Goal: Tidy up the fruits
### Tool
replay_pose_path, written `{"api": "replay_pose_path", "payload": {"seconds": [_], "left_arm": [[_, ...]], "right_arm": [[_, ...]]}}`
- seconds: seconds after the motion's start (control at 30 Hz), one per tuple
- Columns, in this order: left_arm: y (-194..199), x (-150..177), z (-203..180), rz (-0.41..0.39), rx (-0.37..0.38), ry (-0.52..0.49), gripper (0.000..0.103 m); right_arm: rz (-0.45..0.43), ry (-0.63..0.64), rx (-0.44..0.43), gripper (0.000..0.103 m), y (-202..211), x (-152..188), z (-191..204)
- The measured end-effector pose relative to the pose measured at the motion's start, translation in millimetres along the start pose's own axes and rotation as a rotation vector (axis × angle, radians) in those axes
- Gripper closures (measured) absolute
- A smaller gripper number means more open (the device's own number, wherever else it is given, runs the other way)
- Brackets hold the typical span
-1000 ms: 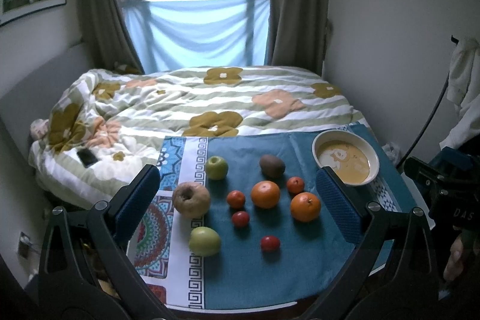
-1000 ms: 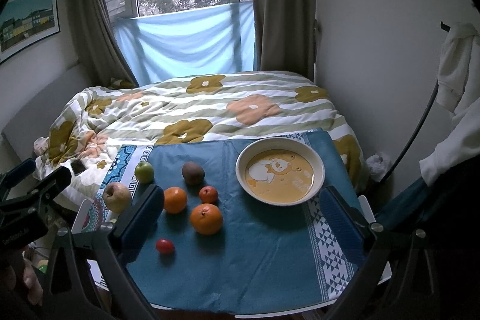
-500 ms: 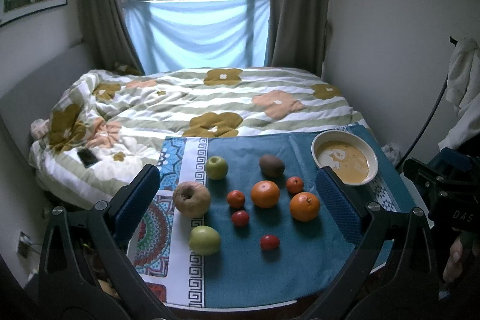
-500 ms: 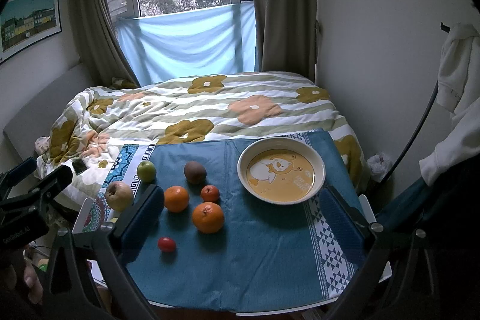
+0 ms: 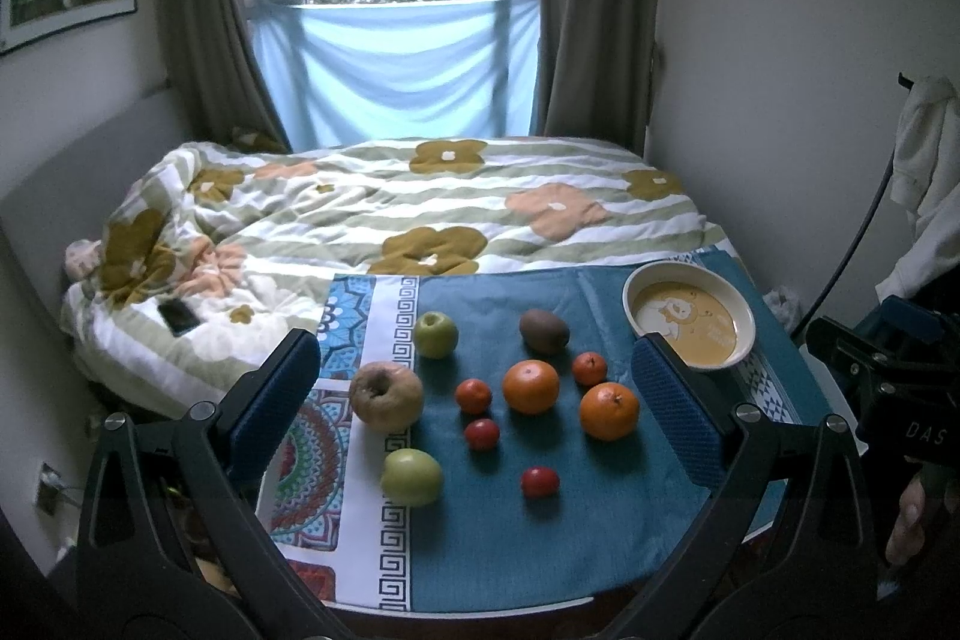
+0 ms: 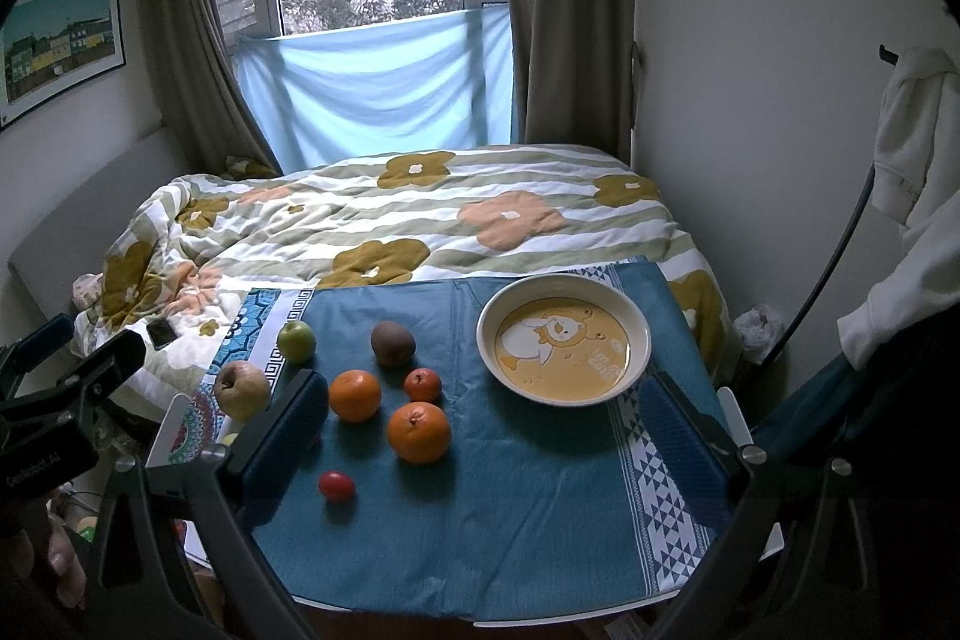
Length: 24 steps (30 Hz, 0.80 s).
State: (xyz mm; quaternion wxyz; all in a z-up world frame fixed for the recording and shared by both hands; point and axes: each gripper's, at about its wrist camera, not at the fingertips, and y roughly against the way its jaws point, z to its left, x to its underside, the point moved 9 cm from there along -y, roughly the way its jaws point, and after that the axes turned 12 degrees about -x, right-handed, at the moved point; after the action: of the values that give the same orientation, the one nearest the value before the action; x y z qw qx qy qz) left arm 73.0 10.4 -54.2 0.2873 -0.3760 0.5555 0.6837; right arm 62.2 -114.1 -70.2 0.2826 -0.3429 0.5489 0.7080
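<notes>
Fruits lie loose on a blue cloth [image 5: 540,532]: two green apples [image 5: 435,334] [image 5: 411,476], a brownish apple [image 5: 386,394], a kiwi [image 5: 543,331], two oranges [image 5: 530,386] [image 5: 608,410], small mandarins [image 5: 473,395] and red tomatoes [image 5: 539,481]. A cream bowl [image 6: 564,338] with a yellow cartoon base stands empty at the back right. My left gripper [image 5: 474,400] is open above the fruits. My right gripper [image 6: 480,430] is open in front of the bowl and the near orange [image 6: 418,431].
A bed [image 5: 420,202] with a flowered quilt lies right behind the small table. A phone [image 5: 178,315] rests on the quilt at left. White clothing [image 6: 912,196] hangs at right. A curtained window [image 6: 372,40] is at the back.
Both views have drifted very slightly; the fruits and bowl have not moved and both grippers stay open.
</notes>
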Motion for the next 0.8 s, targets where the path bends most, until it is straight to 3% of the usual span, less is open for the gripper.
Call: {"api": "replay_pose_path", "payload": {"seconds": [0.8], "left_arm": [[9.5, -1.5, 3.3, -0.007, -0.002, 0.000, 0.000]], "right_arm": [[-0.003, 0.004, 0.004, 0.000, 2.9, -0.3, 1.6]]}}
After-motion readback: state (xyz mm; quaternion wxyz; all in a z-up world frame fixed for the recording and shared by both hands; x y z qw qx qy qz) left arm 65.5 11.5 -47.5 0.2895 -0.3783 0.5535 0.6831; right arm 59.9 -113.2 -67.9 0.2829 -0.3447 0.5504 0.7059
